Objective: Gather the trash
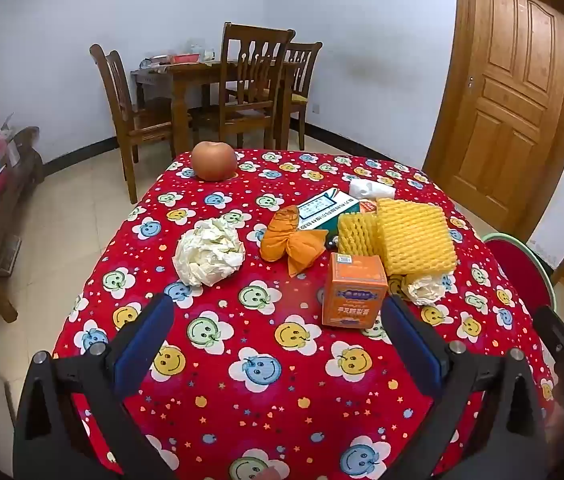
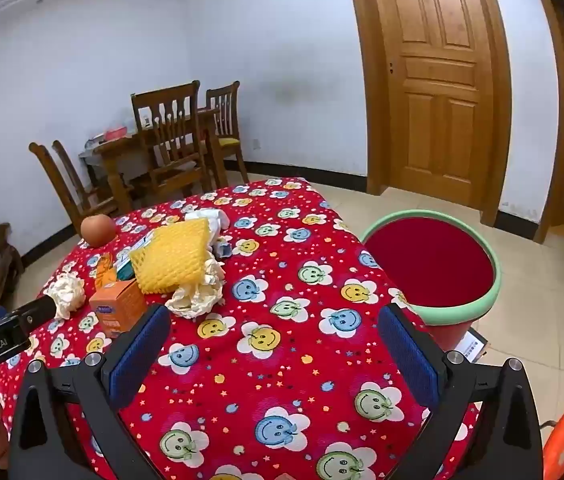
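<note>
You are holding your left tool [image 1: 278,320] and right tool [image 2: 274,332] wide apart, gripping nothing. The trash (paper wads [image 1: 209,251], orange box [image 1: 352,290], yellow foam net [image 1: 416,236]) is sitting on the surface [image 1: 242,360] at twelve o'clock.

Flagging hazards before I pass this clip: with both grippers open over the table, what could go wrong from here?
1. The round reddish apple sits near the far table edge; a sweep might take it as trash or roll it off.
2. The yellow foam fruit net leans on the crumpled paper ball and the upright orange carton; grabbing one may topple the others.
</note>
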The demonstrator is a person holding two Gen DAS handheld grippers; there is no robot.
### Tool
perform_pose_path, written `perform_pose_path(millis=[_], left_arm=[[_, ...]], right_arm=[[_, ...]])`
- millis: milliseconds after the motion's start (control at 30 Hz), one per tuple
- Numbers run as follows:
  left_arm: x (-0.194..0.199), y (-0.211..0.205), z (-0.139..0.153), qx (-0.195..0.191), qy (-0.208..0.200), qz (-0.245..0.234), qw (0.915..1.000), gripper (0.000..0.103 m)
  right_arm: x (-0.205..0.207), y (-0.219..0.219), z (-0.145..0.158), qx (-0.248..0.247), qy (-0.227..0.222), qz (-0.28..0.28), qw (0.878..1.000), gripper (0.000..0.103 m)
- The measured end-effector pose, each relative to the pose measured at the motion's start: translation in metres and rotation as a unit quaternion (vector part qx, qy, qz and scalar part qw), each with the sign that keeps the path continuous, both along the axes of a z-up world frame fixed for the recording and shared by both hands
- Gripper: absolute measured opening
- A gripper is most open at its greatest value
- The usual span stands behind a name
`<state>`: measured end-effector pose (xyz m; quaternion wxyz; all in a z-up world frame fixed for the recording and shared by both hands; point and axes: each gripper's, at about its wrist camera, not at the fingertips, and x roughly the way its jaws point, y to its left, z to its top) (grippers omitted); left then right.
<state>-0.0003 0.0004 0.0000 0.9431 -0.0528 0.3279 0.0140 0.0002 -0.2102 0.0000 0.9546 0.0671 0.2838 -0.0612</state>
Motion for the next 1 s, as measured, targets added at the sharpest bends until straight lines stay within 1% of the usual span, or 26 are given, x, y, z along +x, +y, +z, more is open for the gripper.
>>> perform_pose_path(millis=[1000], left_arm=[[-0.0001,-0.0002,0.0001,0.003,0.003,0.0,1.0,0.102]], right_arm=[[-0.0024,-0.0017,0.006,-0.001,0.003,-0.007,1.0,0.103]])
